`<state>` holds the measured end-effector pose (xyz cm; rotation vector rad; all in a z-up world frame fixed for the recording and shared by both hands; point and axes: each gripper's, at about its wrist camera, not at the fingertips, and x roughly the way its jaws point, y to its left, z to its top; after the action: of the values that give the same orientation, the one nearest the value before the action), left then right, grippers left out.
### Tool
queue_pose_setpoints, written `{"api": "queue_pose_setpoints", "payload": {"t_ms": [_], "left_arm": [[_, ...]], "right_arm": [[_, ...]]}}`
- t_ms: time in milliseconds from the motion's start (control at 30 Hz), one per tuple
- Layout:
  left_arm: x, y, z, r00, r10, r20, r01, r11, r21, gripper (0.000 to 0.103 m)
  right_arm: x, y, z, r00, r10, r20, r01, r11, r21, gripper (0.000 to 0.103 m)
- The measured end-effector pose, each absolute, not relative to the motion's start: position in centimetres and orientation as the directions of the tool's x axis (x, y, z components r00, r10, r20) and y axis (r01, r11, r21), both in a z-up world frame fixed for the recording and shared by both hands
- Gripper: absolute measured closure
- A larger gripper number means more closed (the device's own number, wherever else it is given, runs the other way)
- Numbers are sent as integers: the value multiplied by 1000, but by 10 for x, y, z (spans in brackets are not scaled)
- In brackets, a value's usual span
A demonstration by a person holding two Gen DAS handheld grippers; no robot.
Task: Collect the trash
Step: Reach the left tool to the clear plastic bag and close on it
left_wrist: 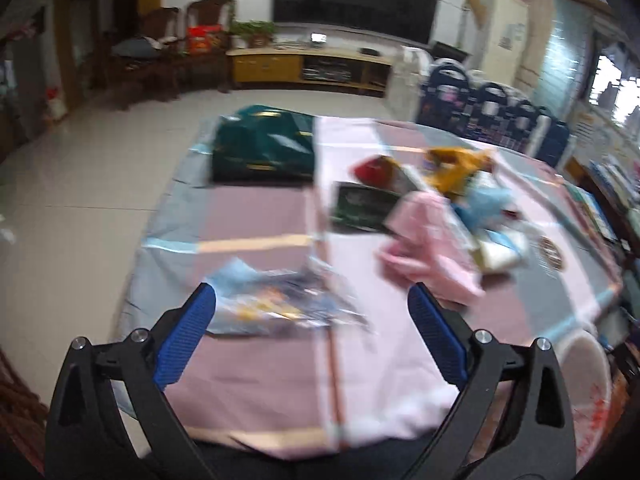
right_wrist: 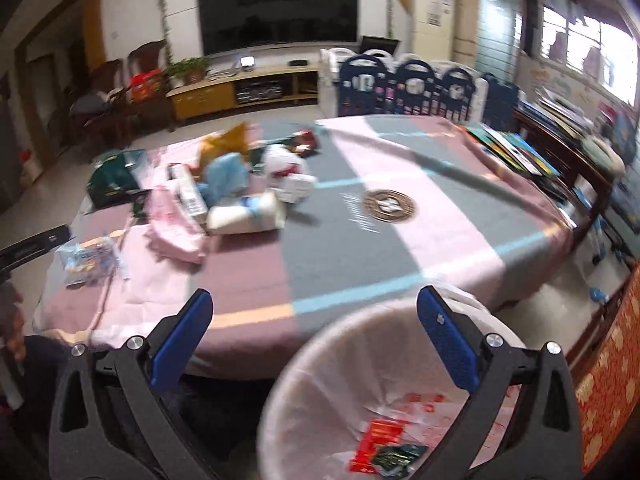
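Observation:
My left gripper (left_wrist: 312,296) is open over the near left part of the table. A crumpled blue and clear plastic wrapper (left_wrist: 276,304) lies on the cloth just past its fingertips, with neither pad touching it. The same wrapper (right_wrist: 88,258) appears at the left in the right wrist view. My right gripper (right_wrist: 316,298) is open and empty above a round bin with a white liner (right_wrist: 320,360). A red wrapper (right_wrist: 378,440) and a dark green wrapper (right_wrist: 396,456) lie in the bin. A pile of trash (right_wrist: 240,192) sits mid-table, including a pink bag (left_wrist: 424,240) and a yellow bag (left_wrist: 460,168).
A pink and grey striped cloth (right_wrist: 400,240) covers the table. A dark green bag (left_wrist: 264,148) lies at its far left corner, and books (right_wrist: 508,148) along the right edge. The bin (left_wrist: 588,360) stands at the table's near right corner. A blue play fence (right_wrist: 408,88) stands behind.

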<state>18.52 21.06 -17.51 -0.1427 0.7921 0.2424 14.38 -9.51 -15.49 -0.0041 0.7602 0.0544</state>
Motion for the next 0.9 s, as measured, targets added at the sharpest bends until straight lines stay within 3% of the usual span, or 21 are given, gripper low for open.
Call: {"api": "queue_pose_setpoints", "payload": {"t_ms": [67, 200, 467, 633, 900], "left_arm": [[193, 232, -185, 661, 215, -719, -337, 941, -29, 7], [198, 265, -193, 666, 156, -730, -405, 897, -178, 7], [214, 299, -221, 653, 38, -757, -441, 831, -339, 7], [230, 293, -232, 641, -63, -765, -383, 838, -389, 26], [234, 280, -237, 611, -82, -787, -354, 861, -365, 44]], "right_arm": [[149, -69, -156, 706, 91, -702, -107, 994, 21, 3], [160, -17, -165, 642, 160, -750, -222, 975, 17, 3], [164, 41, -178, 590, 177, -788, -287, 958, 1, 3], [167, 41, -186, 569, 158, -807, -285, 958, -13, 3], [211, 30, -200, 534, 119, -837, -183, 983, 23, 3]]}}
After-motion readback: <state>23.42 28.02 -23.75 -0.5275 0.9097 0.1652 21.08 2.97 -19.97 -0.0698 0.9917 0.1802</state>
